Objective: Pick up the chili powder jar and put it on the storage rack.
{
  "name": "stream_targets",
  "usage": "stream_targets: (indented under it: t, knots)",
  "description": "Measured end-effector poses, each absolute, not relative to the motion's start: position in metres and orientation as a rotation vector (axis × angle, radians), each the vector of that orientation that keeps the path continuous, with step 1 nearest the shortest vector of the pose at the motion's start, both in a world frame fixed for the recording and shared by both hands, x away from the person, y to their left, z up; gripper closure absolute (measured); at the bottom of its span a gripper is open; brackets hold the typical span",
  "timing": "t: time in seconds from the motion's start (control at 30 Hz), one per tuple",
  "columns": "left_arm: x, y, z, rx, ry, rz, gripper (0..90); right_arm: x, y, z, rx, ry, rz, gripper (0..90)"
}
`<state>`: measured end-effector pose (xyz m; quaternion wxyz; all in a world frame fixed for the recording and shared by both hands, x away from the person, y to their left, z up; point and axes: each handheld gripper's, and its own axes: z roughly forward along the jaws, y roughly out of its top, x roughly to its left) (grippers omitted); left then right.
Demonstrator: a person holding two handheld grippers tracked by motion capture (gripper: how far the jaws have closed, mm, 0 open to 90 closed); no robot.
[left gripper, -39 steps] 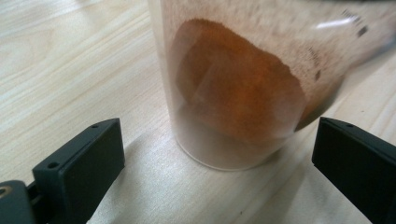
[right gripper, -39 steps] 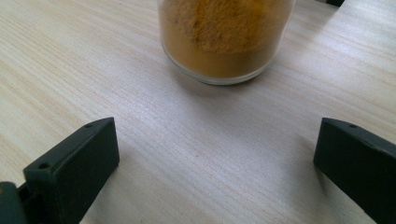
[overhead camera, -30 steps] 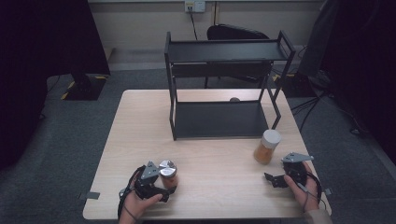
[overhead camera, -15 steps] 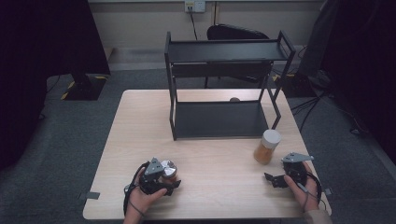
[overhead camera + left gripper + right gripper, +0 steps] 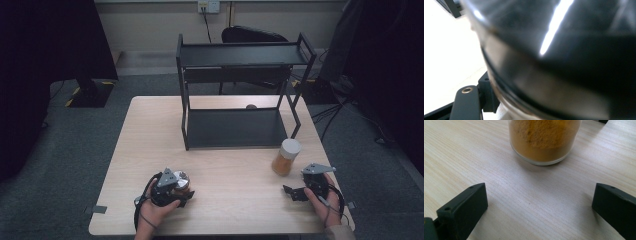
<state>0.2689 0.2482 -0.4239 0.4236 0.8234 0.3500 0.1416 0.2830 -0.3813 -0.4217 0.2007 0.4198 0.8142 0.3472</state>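
Now that the left gripper point(image 5: 181, 191) has just closed its jaws on the silver-lidded jar point(image 5: 180, 179) at the desk's point(image 5: 230, 165) near edge, it looks ready to lift, while the right gripper point(image 5: 295, 192) waits with jaws spread before the spice jar point(image 5: 286, 157).

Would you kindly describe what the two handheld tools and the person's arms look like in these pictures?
Both are black handheld units. The left tool and right tool each carry a grey three-cornered plate on top, and a black cable loops from each toward the wrist. The right tool's two blocky black fingers show small screw holes. A beige sleeve cuff shows at the right wrist; the left forearm is bare.
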Motion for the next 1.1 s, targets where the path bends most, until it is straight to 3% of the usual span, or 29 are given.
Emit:
stream_targets:
  t: [1.1]
  knots:
    - [0.322,0.219,-0.378,2.088,0.841,0.334,29.4,0.283,-0.381,-0.422,1.173,2.276,0.97,0.0]
